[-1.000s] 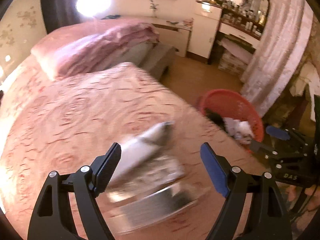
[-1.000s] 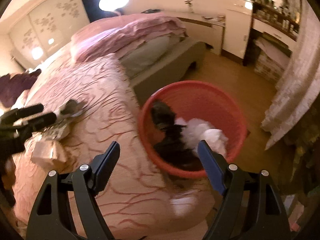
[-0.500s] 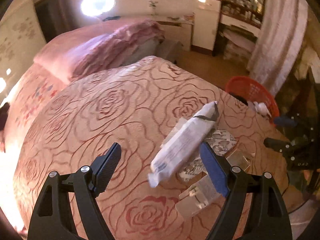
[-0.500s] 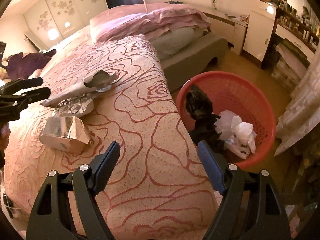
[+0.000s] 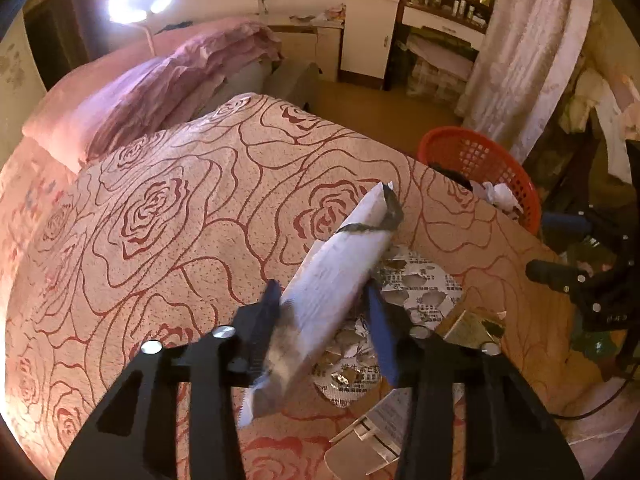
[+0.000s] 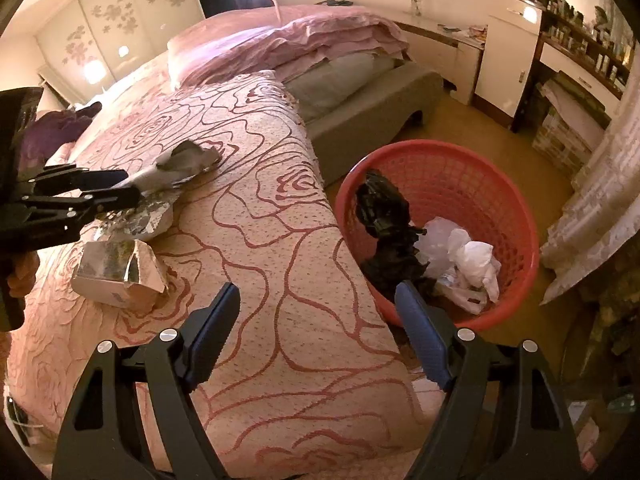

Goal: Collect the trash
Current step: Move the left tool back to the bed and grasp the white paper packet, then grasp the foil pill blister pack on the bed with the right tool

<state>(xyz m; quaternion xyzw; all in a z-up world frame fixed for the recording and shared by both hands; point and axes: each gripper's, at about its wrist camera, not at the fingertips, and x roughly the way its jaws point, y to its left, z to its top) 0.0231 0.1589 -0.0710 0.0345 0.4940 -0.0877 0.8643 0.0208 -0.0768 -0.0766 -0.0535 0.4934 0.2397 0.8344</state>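
Note:
A long white wrapper [image 5: 344,264] with a torn grey end lies slanted on the rose-patterned bedspread [image 5: 180,200]. My left gripper [image 5: 322,308] is closing on its lower half, and both pads touch its sides. Under it lie crumpled foil blister sheets [image 5: 420,292] and a flattened silver carton [image 5: 376,436]. In the right wrist view the left gripper [image 6: 116,188] holds the wrapper [image 6: 184,160] above the foil [image 6: 136,220] and the carton [image 6: 116,276]. My right gripper [image 6: 316,336] hangs open and empty over the bed's edge, beside the red basket [image 6: 460,168].
The red basket [image 5: 472,152] stands on the floor by the bed corner and holds black and white bags [image 6: 472,256]. Folded pink bedding [image 6: 312,40] lies at the head of the bed. A white cabinet [image 6: 504,64], shelves and a curtain [image 5: 520,52] line the far wall.
The left gripper has come down over the white wrapper and its jaws have narrowed from wide apart to touching the wrapper's sides. The right gripper has shifted slightly leftward, still wide open.

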